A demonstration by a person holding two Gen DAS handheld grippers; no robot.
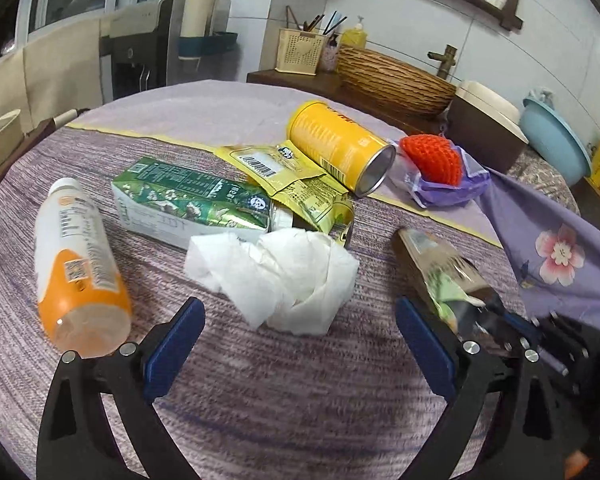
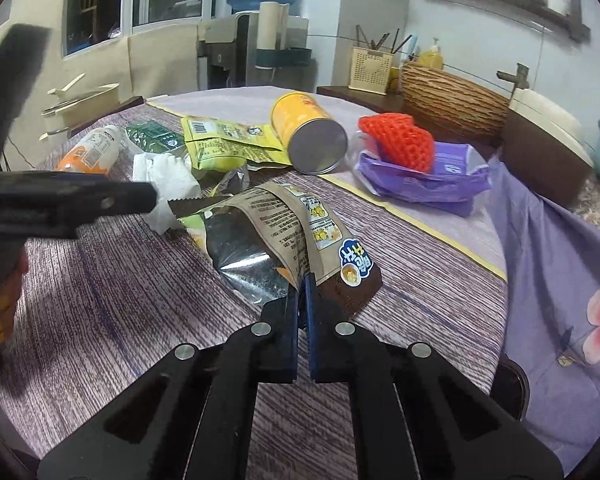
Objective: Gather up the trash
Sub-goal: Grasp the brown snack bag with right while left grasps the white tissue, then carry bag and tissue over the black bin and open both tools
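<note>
On the striped tablecloth (image 2: 140, 300), the right claw (image 2: 302, 280) pinches a crumpled brown foil-lined snack bag (image 2: 276, 224); the left claw (image 1: 300, 320) gapes.

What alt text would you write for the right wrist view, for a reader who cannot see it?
The right gripper is shut on the edge of a brown snack bag above a round table with a purple cloth. Behind it lie white tissue, a yellow can on its side and other wrappers; the left gripper enters from the left.

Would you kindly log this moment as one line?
right gripper: shut on brown snack bag | left gripper: open, nothing between, facing crumpled tissue
</note>
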